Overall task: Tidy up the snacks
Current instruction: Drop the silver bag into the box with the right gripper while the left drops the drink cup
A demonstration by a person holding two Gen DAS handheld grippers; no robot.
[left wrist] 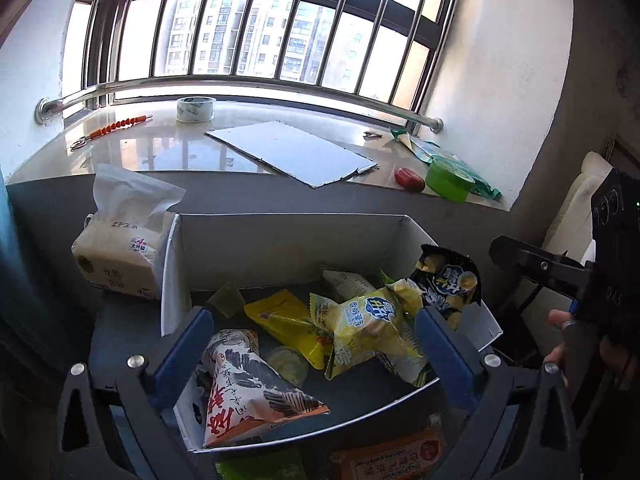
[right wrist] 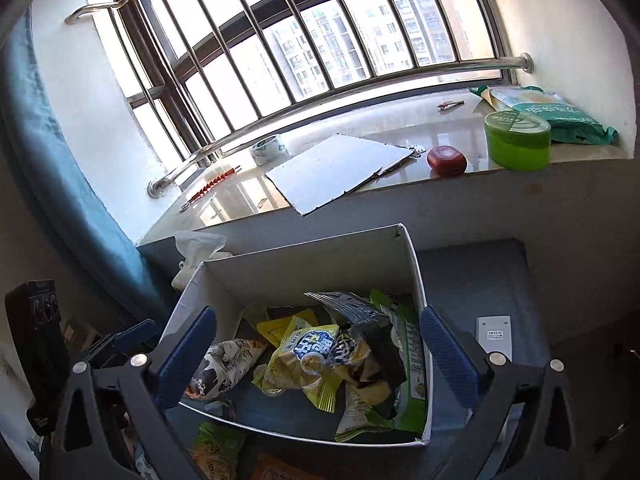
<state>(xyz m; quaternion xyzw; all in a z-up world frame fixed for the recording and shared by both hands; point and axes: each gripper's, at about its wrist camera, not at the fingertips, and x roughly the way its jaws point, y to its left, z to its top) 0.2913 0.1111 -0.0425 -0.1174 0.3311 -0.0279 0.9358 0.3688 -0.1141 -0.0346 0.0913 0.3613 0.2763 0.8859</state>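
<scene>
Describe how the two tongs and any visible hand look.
Both tongs, left and right, share a build: flat blue pads on black angular plastic arms, with round silver bolts at the joints. In the left view, the right unit shows a black body with embossed circles; bare fingers grip it, no sleeve visible.

Snack packets [left wrist: 360, 320] inside box [left wrist: 280, 240]

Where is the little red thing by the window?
The small red case sits on the windowsill, near its right end, between the grey board and the green round tin.
</scene>
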